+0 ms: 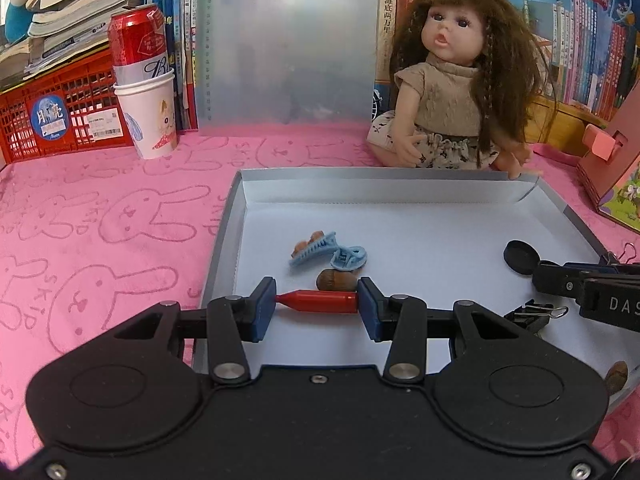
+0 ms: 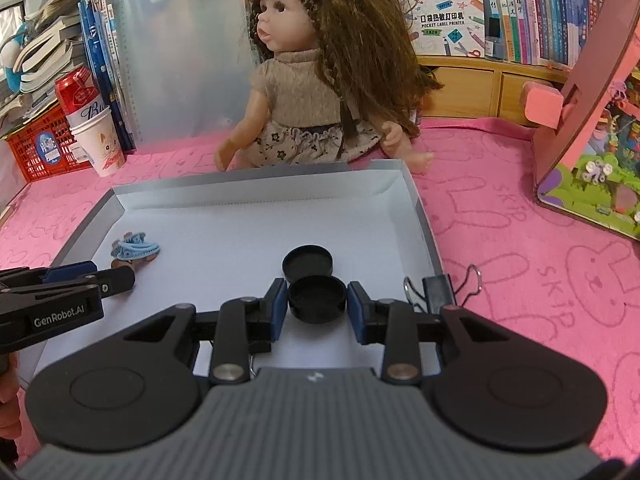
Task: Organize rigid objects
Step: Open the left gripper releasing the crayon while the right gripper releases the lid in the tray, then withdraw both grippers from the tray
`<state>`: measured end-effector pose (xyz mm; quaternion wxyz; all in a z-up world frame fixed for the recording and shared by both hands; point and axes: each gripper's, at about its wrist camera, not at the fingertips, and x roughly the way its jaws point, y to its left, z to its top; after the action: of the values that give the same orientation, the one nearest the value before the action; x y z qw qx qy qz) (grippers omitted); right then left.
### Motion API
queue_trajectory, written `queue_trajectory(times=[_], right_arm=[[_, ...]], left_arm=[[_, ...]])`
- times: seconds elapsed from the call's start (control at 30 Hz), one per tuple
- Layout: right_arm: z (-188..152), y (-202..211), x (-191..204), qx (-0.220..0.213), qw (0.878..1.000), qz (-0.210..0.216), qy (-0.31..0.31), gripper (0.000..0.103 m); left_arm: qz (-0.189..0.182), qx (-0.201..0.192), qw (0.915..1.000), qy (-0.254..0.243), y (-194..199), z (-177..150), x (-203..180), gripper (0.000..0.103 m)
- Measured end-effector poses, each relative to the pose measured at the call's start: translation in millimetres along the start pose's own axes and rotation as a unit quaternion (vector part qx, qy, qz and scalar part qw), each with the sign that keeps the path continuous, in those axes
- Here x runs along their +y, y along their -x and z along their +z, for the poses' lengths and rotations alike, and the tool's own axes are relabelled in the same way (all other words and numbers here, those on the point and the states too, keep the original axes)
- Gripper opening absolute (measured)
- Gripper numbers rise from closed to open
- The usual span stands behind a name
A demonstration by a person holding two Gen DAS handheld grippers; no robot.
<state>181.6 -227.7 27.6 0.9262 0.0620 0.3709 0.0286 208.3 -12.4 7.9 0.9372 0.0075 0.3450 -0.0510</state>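
Observation:
My left gripper (image 1: 317, 301) is shut on a red bullet-shaped piece (image 1: 319, 301), held crosswise over the shallow white box (image 1: 400, 194). Just beyond it lie a brown nut (image 1: 335, 280) and two blue hair clips (image 1: 326, 254). In the right wrist view my right gripper (image 2: 317, 300) is shut on a black round cap (image 2: 317, 298) above the box floor (image 2: 224, 236). A second black cap (image 2: 307, 263) rests right behind it. The left gripper's fingers (image 2: 86, 280) enter from the left, and the blue clips (image 2: 135, 249) lie beyond them.
A doll (image 2: 320, 92) sits behind the box. A red can in paper cups (image 1: 146, 92) and a red crate (image 1: 52, 116) stand back left. A pink toy house (image 2: 592, 120) is at the right. Black binder clips (image 2: 440, 288) lie by the box's right edge on the pink cloth.

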Motion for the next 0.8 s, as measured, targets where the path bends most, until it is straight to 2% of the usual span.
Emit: queue_trajectory(times=[0.07, 0.1, 0.2, 0.3, 0.4, 0.63, 0.77, 0.8], right_arm=[[-1, 1, -1, 0.000, 1.000, 0.003, -0.003, 0.042], [-1, 2, -2, -0.003, 1.000, 0.004, -0.005, 0.055], [-1, 9, -2, -0.015, 1.000, 0.010, -0.008, 0.067], [0, 18, -1, -0.026, 0.999, 0.017, -0.005, 0.073], [0, 30, 1, -0.042, 0.999, 0.019, 0.006, 0.077], [-7, 58, 3, -0.068, 0.997, 0.025, 0.029, 0.081], [-17, 75, 3, -0.084, 0.994, 0.041, 0.050, 0.084], [-19, 79, 3, -0.089, 0.994, 0.043, 0.055, 0.085]], left_arm=[[0.001, 0.000, 1.0000, -0.001, 2, 0, 0, 0.042], [0.001, -0.001, 1.0000, -0.001, 3, -1, 0, 0.042], [-0.003, -0.005, 1.0000, -0.001, 9, -1, 0, 0.046], [-0.006, -0.010, 0.9999, -0.006, 17, 0, -1, 0.052], [-0.012, -0.018, 0.9997, -0.012, 28, -1, -2, 0.057], [-0.034, -0.037, 0.9984, -0.027, 57, -5, -6, 0.059], [-0.045, -0.054, 0.9967, -0.040, 78, -12, -8, 0.073], [-0.049, -0.058, 0.9963, -0.042, 83, -14, -9, 0.073]])
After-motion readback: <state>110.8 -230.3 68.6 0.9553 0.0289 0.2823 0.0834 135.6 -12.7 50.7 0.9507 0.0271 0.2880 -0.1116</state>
